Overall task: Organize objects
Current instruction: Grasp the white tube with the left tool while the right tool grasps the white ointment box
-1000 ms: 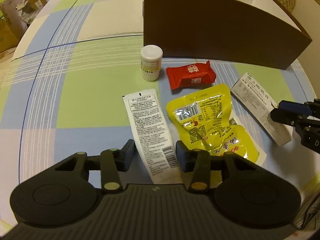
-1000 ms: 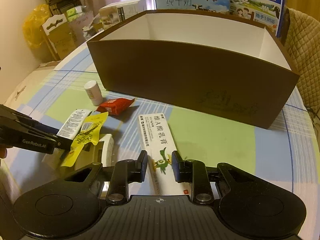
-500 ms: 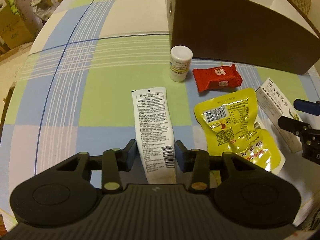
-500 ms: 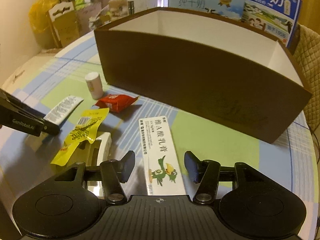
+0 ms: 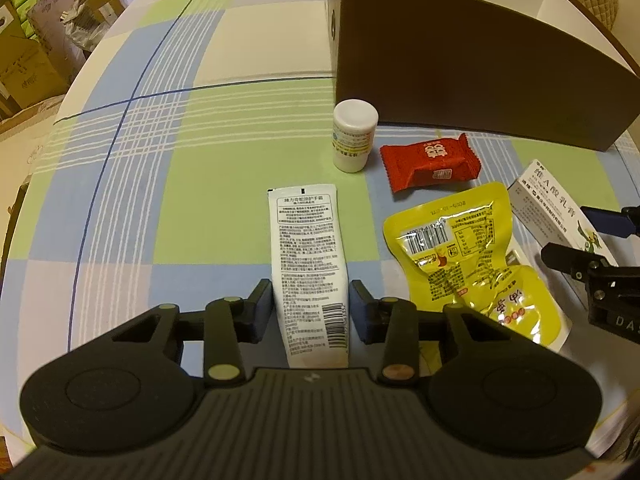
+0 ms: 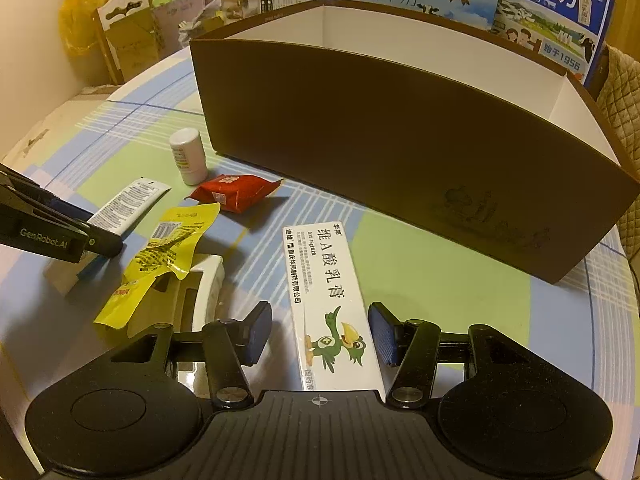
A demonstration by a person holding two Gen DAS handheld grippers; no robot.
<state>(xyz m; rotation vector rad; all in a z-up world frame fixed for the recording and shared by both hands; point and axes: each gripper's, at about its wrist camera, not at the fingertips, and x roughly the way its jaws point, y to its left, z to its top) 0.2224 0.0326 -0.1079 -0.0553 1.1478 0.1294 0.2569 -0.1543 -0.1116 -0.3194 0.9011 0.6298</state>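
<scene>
The left hand-held gripper [image 5: 310,308] sits low over the checked tabletop [image 5: 208,208] with its fingers either side of the near end of a white tube [image 5: 308,264]. The pads look very close to the tube's edges, but whether they press on it cannot be told. The tube lies flat, lengthwise away from the camera, printed side up.

The right hand-held gripper [image 6: 318,336] is spread wide around the near end of a long white box [image 6: 330,304] bearing a green bird. A clear gap shows on both sides, so it holds nothing. The box lies flat, pointing toward the big brown carton [image 6: 400,140].

Between the tube and the box lies a yellow pouch [image 5: 464,256], its near part resting on a white tray [image 6: 200,292]. Beyond the pouch a red packet [image 5: 430,162] lies flat, and just left of it a small white bottle [image 5: 354,136] stands upright near the carton's corner.

The carton is open on top with a white inside; no contents show from these angles. Behind it, milk cartons [image 6: 552,12] stand with blue printing. Cardboard boxes [image 5: 24,60] crowd the floor beyond the tabletop's far left edge.
</scene>
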